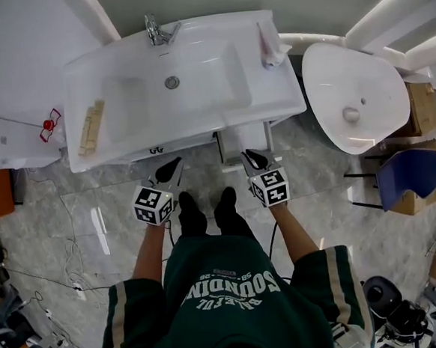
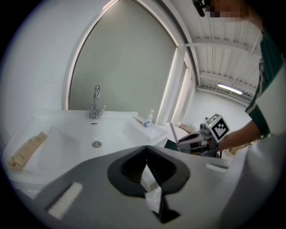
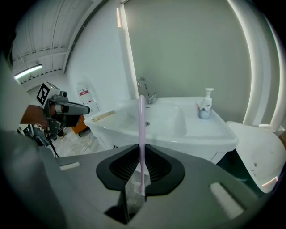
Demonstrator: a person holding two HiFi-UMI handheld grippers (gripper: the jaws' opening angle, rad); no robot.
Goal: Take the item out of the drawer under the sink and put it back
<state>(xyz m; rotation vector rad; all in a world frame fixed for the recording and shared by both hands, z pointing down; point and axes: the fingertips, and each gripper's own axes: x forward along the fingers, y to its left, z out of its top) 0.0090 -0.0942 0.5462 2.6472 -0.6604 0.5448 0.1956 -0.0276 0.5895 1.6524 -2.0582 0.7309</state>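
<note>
My right gripper (image 1: 256, 157) (image 3: 141, 150) is shut on a thin pale pink stick (image 3: 141, 125), which stands up between its jaws. The stick (image 2: 172, 131) also shows in the left gripper view, rising from the right gripper (image 2: 181, 144). In front of the white sink vanity (image 1: 199, 122), my left gripper (image 1: 171, 168) (image 2: 146, 150) has its jaws together and holds nothing. A narrow white drawer (image 1: 243, 140) sticks out below the basin's right part, just ahead of the right gripper. What lies inside it is hidden.
On the basin are a faucet (image 1: 158, 31), a soap bottle (image 1: 272, 49) and a wooden rack (image 1: 90, 127). A second white basin (image 1: 354, 95) stands to the right, with cardboard boxes (image 1: 423, 108) beyond it. Cables (image 1: 68, 279) trail over the marble floor at left.
</note>
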